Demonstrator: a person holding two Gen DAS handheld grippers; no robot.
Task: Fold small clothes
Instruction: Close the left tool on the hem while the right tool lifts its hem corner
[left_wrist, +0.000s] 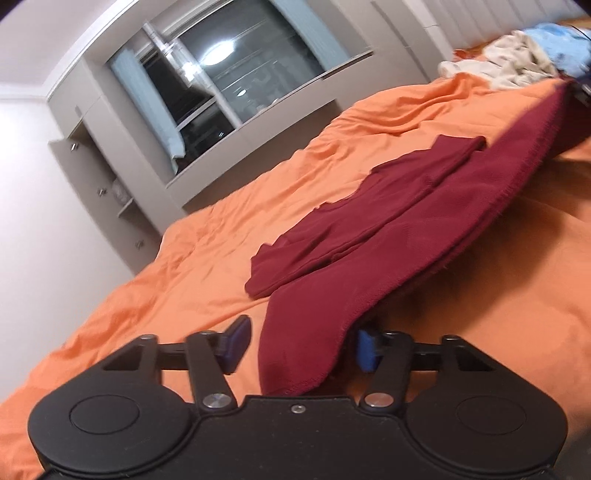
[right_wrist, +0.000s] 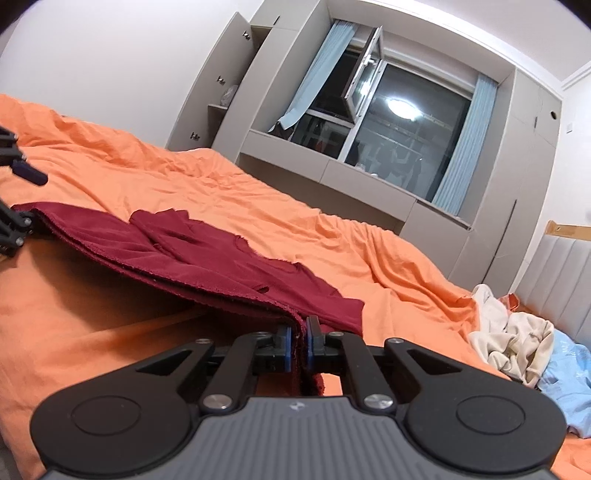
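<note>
The red garment (right_wrist: 207, 254) lay partly on the orange bed (right_wrist: 258, 192), its near hem lifted clear of the cover and stretched between the two grippers while the sleeves and upper part rested flat. The right gripper (right_wrist: 298, 350) had its fingers pinched tight on one hem corner, cloth bunched between the blue pads. The left gripper (left_wrist: 297, 349) had its fingers spread wide with the other corner draped loosely between them, touching neither pad as far as could be seen, so that end looked unheld. The risk was plain: if the right gripper pulled or carried its corner forward, the loose corner would likely slide out and the fold would go crooked. The doubled hem could also split apart, leaving one layer behind. A pile of clothes (right_wrist: 517, 339) waited near the headboard.
</note>
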